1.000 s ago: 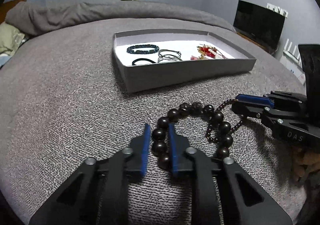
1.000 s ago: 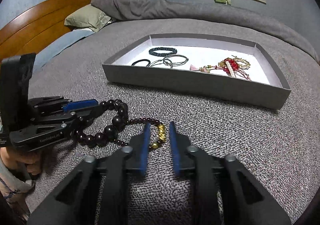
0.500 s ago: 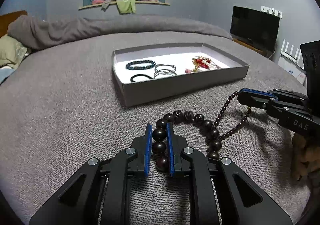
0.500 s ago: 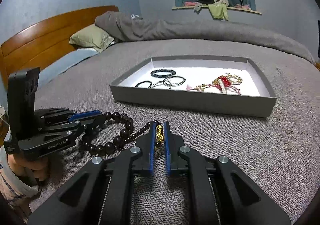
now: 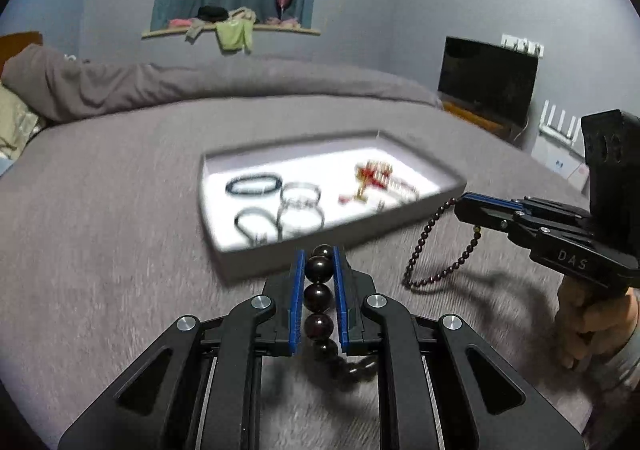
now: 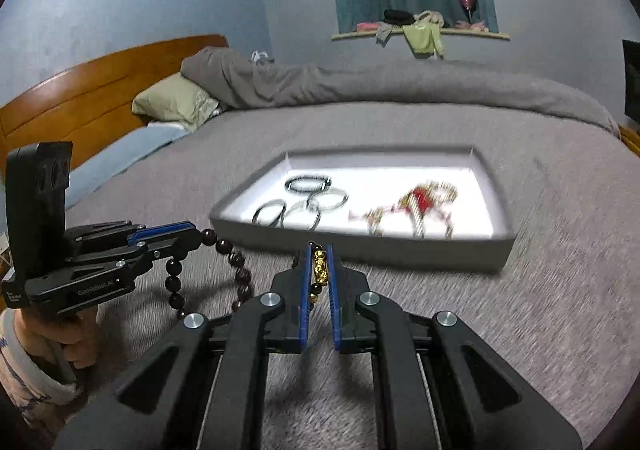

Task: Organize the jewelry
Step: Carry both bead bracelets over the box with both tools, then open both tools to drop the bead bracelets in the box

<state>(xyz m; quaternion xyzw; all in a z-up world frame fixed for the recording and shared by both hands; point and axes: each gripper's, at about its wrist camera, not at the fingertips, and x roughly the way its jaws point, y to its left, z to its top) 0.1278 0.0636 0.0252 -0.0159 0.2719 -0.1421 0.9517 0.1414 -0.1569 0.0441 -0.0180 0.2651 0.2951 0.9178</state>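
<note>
My left gripper (image 5: 318, 256) is shut on a bracelet of large dark wooden beads (image 5: 318, 296) and holds it above the bed; the bracelet also hangs from it in the right wrist view (image 6: 236, 262). My right gripper (image 6: 319, 250) is shut on the gold charm (image 6: 320, 268) of a thin dark-red bead bracelet (image 5: 420, 250), which hangs from it. Both are lifted just short of the grey tray (image 5: 280, 254), also seen in the right wrist view (image 6: 400, 250). In the tray lie a dark bead bracelet (image 5: 252, 184), black hair ties (image 5: 254, 222), silver rings (image 5: 300, 206) and a red-gold ornament (image 5: 376, 178).
The tray sits on a grey bedspread (image 5: 100, 230). A rolled grey duvet (image 6: 360, 82), a pillow (image 6: 172, 102) and a wooden headboard (image 6: 80, 90) lie behind. A dark TV (image 5: 486, 78) stands at the right. A window ledge (image 5: 232, 30) holds clothes.
Both grippers closed on their bracelets and lifted them off the bedspread, moving up and toward the tray. The two bracelets have come apart from each other.
</note>
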